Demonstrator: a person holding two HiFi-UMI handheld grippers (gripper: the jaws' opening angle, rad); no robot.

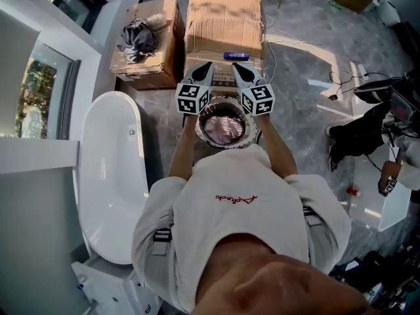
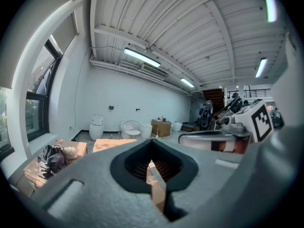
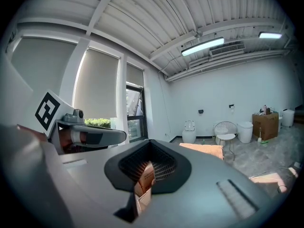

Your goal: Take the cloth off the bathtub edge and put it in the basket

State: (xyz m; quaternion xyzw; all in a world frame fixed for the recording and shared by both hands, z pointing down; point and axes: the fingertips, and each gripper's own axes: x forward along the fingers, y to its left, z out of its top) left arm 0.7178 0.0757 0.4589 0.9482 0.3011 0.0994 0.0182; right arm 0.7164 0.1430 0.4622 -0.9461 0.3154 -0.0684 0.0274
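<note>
A pinkish cloth [image 1: 223, 130] lies bunched inside the round basket [image 1: 202, 120], which sits on the floor just in front of the person. Both grippers are held side by side above the basket's far rim and point forward at the cardboard boxes. The left gripper [image 1: 207, 65] is shut with nothing in it, and so is the right gripper [image 1: 237, 67]. In the left gripper view the jaws [image 2: 153, 167] meet with no cloth between them. The right gripper view shows the same of its jaws [image 3: 142, 179]. The white bathtub [image 1: 108, 176] stands at the left, and its visible edge is bare.
Two cardboard boxes [image 1: 223, 21] stand beyond the basket. The left box [image 1: 154, 61] has a pile of dark rags [image 1: 138, 38] on top. Cables [image 1: 328, 77] trail over the floor at the right, and a window wall [image 1: 39, 90] runs past the tub.
</note>
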